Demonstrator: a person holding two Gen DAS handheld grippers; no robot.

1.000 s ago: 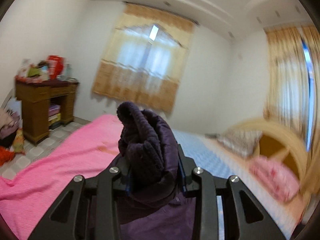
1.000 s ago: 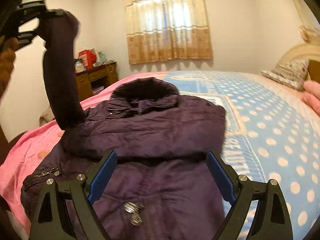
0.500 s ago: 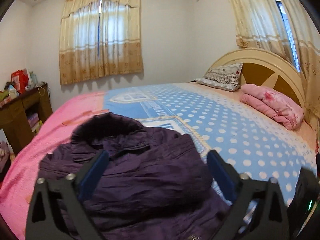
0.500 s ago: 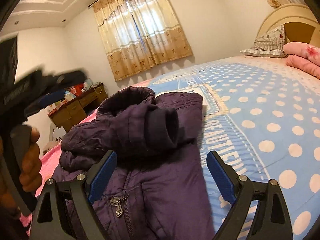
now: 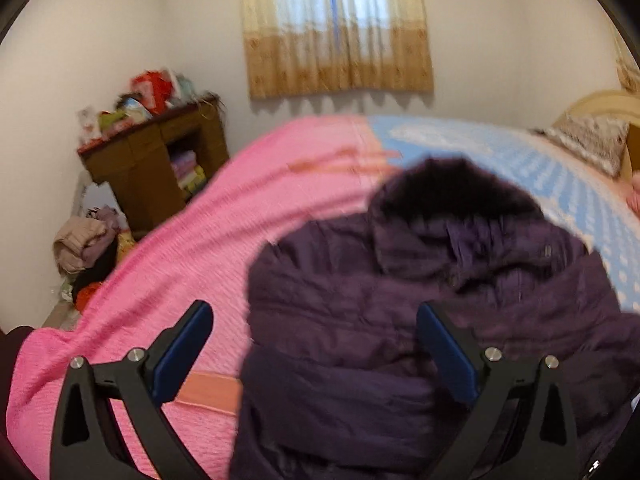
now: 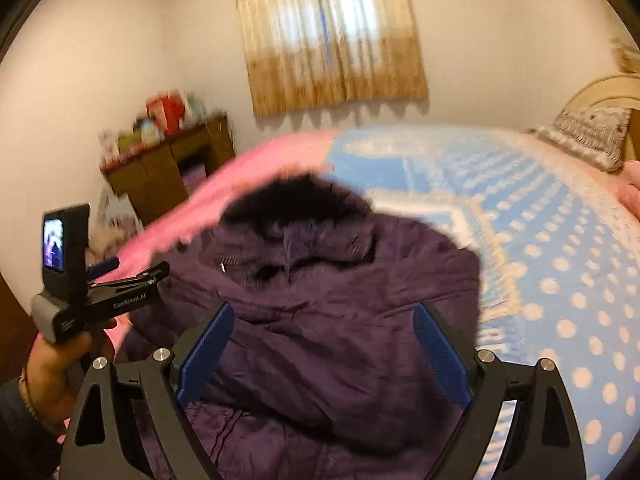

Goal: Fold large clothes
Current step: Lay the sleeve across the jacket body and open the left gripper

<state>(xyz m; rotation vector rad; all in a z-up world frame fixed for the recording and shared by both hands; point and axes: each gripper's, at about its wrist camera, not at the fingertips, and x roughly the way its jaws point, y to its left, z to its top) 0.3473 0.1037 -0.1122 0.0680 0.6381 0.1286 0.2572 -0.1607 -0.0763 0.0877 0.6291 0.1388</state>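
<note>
Your left claw (image 5: 312,356) stands spread and empty above the purple jacket (image 5: 400,300), which lies on the bed (image 5: 180,260) near its foot edge, hood toward the far side, straddling the pink and blue covers. From the right wrist, your right claw (image 6: 320,352) is spread too, gripping nothing; both sleeves look folded across the chest, so the body fold remains.

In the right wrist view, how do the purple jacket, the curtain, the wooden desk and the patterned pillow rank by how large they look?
Largest to smallest, as they look:
1. Purple jacket, though it lies nearest the camera, which inflates it.
2. Curtain.
3. Wooden desk.
4. Patterned pillow.
The desk and the pillow look close, so their order is unsure.
</note>
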